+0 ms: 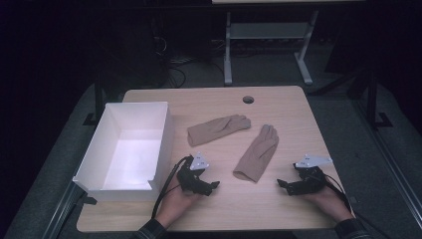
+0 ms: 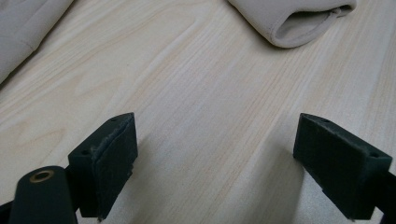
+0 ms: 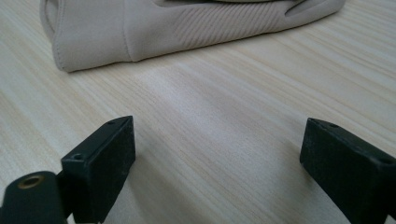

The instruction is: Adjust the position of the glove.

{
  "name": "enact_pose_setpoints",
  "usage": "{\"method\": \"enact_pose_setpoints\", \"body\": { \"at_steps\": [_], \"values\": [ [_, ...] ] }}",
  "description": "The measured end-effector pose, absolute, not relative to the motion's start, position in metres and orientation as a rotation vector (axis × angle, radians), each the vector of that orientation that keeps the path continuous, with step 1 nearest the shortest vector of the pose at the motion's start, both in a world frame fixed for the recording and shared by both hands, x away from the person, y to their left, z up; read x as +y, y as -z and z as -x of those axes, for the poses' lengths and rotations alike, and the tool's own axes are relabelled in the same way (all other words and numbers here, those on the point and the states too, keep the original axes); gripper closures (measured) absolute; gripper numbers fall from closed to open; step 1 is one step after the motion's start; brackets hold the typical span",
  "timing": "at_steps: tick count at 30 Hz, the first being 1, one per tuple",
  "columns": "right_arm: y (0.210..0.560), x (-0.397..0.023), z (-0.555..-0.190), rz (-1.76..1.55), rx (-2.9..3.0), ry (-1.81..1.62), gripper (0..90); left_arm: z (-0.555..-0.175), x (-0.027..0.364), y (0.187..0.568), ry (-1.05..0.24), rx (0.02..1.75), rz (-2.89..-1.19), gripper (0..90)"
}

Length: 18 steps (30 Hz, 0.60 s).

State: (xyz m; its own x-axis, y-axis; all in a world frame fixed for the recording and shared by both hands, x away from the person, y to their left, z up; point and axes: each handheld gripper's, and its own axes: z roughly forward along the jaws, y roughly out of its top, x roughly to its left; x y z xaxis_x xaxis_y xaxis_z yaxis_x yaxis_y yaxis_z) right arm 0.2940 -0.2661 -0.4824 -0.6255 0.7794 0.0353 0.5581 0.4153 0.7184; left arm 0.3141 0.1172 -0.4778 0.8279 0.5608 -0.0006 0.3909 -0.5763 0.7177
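Both tools rest low on the surface (image 1: 278, 209) in the high view, left tool (image 1: 211, 186) and right tool (image 1: 282, 184) gaping wide and empty; two beige gloves lie between them, the far glove (image 1: 218, 129) near the white box (image 1: 99, 164), the near glove (image 1: 258, 153) toward the right. Left gripper view: a glove cuff (image 2: 299, 25) ahead, its mouth slightly open. Right gripper view: ribbed cuff (image 3: 140, 32) just ahead. Soft, light, limp cloth; pinching the cuff hem looks safest
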Motion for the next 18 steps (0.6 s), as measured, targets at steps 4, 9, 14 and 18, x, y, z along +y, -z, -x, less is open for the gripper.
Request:
{"method": "enact_pose_setpoints", "body": {
  "at_steps": [4, 9, 14, 18],
  "values": [
    [0.481, -0.267, -0.295, -1.157, 2.375, -1.029, 15.9, -0.316, 0.116, 0.478, -0.302, 0.716, -2.248, 13.0],
    [0.472, -0.263, -0.298, -1.156, 2.374, -1.06, 45.8, -0.316, 0.116, 0.478, -0.305, 0.719, -2.245, 13.1],
    [0.462, -0.253, -0.302, -1.13, 2.379, -1.129, 66.6, -0.316, 0.116, 0.478, -0.306, 0.715, -2.246, 13.1],
    [0.46, -0.246, -0.304, -1.111, 2.393, -1.151, 78.1, -0.316, 0.116, 0.478, -0.306, 0.715, -2.245, 13.1]
  ]
}}
